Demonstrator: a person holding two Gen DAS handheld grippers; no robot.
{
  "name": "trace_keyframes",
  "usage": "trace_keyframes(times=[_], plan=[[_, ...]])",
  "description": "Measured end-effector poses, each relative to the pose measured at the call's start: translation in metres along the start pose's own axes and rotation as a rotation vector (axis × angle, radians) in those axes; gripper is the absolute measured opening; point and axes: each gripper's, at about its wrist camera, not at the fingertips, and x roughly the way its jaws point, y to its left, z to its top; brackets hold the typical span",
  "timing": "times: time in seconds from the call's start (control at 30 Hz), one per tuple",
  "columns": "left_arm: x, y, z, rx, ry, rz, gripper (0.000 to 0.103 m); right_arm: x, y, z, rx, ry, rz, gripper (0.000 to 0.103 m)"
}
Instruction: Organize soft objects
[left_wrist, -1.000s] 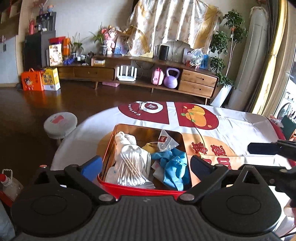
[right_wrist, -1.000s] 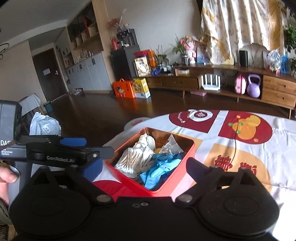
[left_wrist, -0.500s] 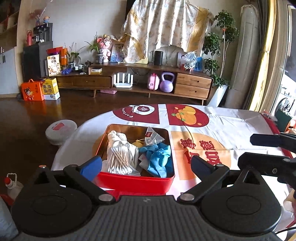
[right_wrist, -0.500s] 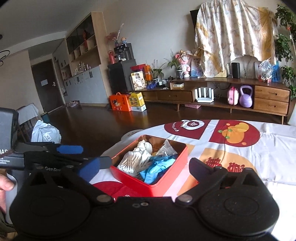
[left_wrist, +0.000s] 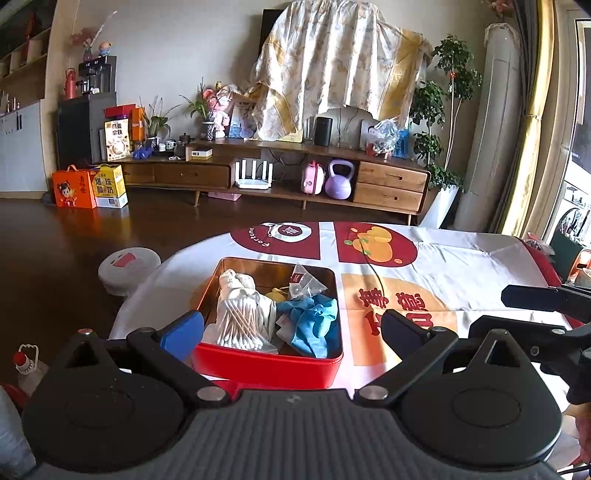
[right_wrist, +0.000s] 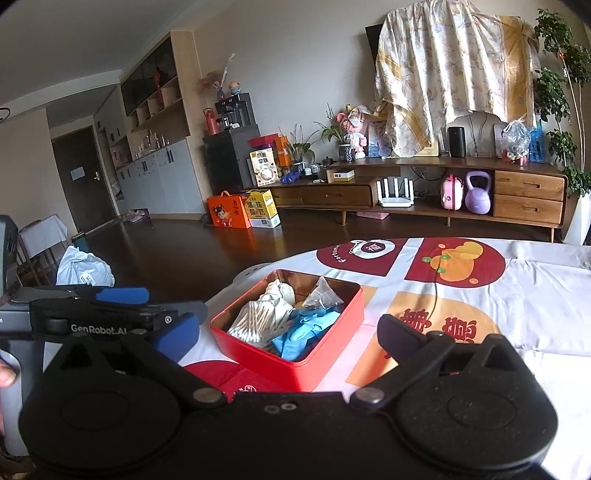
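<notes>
1. Left claw: jaws spread wide, empty, hovering just short of the red tin's near wall.
2. Right claw: also wide, empty, with the tin between its fingers in view and not touching.
3. Tin sits on the bench, at the cloth's 9 o'clock edge, lid off.
4. Inside: bagged cotton swabs at 7 o'clock, white cloth bundle at 11, blue gloves at 5, clear sachet at 1.
5. Small yellow item mid-tin, mostly covered; can't tell what it is.
6. Each claw shows at the edge of the other's view: right one at 3 o'clock, left one at 9.
</notes>
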Motion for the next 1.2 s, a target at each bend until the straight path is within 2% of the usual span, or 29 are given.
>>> trace_keyframes(times=[0.63,1.2], plan=[[-0.0013,-0.0012,-0.0026,-0.006,0.001,0.007,0.103,-0.003,0.0001,-0.0033,-0.004,0.002,-0.003,0.103],[-0.0103,-0.0004,-0.0005,-0.003,-0.018,-0.006,0.103,-0.0031,-0.0006,-0.0052,0.018,0.0,-0.049,0.103]])
